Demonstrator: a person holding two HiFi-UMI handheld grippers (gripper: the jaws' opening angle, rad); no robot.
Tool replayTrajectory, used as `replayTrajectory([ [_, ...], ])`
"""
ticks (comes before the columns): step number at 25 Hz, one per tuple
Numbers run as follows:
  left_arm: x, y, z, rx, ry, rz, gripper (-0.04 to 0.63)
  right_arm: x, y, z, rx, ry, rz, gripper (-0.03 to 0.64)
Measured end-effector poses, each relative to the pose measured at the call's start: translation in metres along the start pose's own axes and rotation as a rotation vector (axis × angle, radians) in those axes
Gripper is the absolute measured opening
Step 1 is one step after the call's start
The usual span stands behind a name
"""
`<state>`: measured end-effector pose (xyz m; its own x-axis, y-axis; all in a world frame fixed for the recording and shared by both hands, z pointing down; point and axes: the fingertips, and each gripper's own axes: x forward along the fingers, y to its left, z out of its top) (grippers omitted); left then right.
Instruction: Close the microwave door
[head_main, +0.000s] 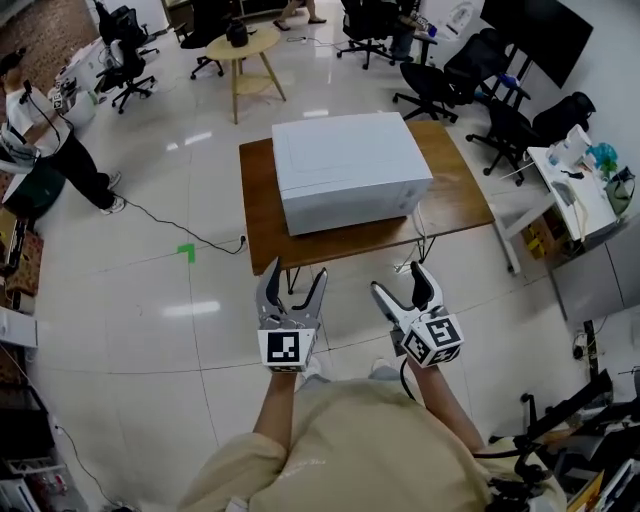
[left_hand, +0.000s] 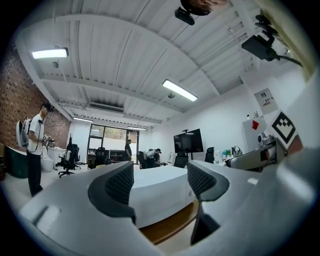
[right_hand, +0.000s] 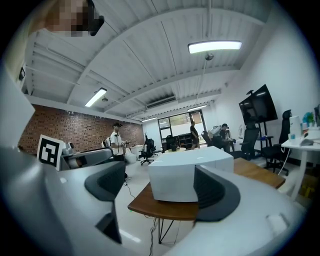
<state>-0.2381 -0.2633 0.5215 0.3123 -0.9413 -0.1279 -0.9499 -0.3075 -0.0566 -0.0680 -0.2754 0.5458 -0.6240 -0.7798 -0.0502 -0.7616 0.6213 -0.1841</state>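
- Microwave (head_main: 350, 165): a white box standing near the middle of the wooden table (head_main: 460, 205), with its long side across the head view. All visible faces sit flush. Which face carries the door cannot be determined.
- Left gripper (head_main: 295, 272): carried ahead of the person's torso on a bare forearm (head_main: 272, 415) that reaches straight forward. It is aimed at the table's near edge and sits about level. The jaws are spread in a V with nothing between the pads. In the left gripper view the microwave shows through the gap, well beyond the tips.
- Right gripper (head_main: 401, 281): held beside the left one and apart from it, on a forearm (head_main: 442, 395) that also reaches forward. Its line leans slightly inward toward the table's centre. The jaws stand apart and grip nothing. In the right gripper view the microwave and the table corner lie beyond the gap, at a distance.
- Position relative to the work: both grippers hang over the tiled floor (head_main: 150, 330), short of the table's near edge. Neither touches the table or the microwave.
- Marker cubes: the left cube (head_main: 285, 348) and the right cube (head_main: 432, 340) each turn a patterned face up toward the head camera.
- Operator: a beige shirt (head_main: 350, 455) fills the bottom of the head view, with both elbows kept close to the body.
- Surroundings: another person (head_main: 45, 130) stands at the far left. A round table (head_main: 247, 45) and office chairs (head_main: 470, 75) stand beyond the work table. A cable (head_main: 180, 228) runs across the floor toward the table, and a green mark (head_main: 187, 252) lies beside it.
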Motion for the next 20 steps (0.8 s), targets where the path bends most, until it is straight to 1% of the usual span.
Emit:
replayTrajectory([
  [1,-0.004,-0.009,0.001,-0.007,0.037,0.001,0.331,-0.006,-0.004,0.001,0.002,-0.005,0.003,0.422],
  [2,-0.007,-0.018,0.002,-0.008,0.056,0.007,0.331,-0.013,-0.007,0.004,0.004,-0.011,0.012,0.422],
  [5,-0.013,-0.046,0.010,0.012,-0.030,0.051,0.331,-0.038,-0.016,0.013,0.000,-0.031,0.058,0.422],
  [6,-0.014,-0.059,0.012,0.011,-0.034,0.063,0.331,-0.049,-0.022,0.016,0.001,-0.035,0.071,0.422],
  [9,-0.011,-0.109,0.021,0.025,-0.098,0.086,0.331,-0.081,-0.053,0.022,0.011,-0.051,0.099,0.422],
  [12,-0.006,-0.147,0.012,0.053,-0.107,0.136,0.331,-0.095,-0.086,0.014,0.027,-0.039,0.141,0.422],
  [13,-0.008,-0.156,0.007,0.058,-0.099,0.151,0.331,-0.099,-0.092,0.010,0.035,-0.035,0.157,0.422],
  [14,-0.011,-0.166,0.001,0.057,-0.075,0.163,0.331,-0.104,-0.095,0.006,0.035,-0.036,0.173,0.422],
  [17,-0.028,-0.190,-0.012,0.025,0.098,0.195,0.331,-0.111,-0.100,-0.001,0.007,-0.057,0.204,0.422],
  [18,-0.034,-0.192,-0.011,0.024,0.113,0.206,0.331,-0.112,-0.098,-0.001,0.006,-0.070,0.208,0.422],
  [19,-0.040,-0.191,-0.008,0.032,0.095,0.216,0.331,-0.114,-0.095,-0.001,0.008,-0.086,0.211,0.422],
  [20,-0.047,-0.189,-0.003,0.051,0.046,0.224,0.331,-0.118,-0.090,0.000,0.004,-0.106,0.214,0.422],
])
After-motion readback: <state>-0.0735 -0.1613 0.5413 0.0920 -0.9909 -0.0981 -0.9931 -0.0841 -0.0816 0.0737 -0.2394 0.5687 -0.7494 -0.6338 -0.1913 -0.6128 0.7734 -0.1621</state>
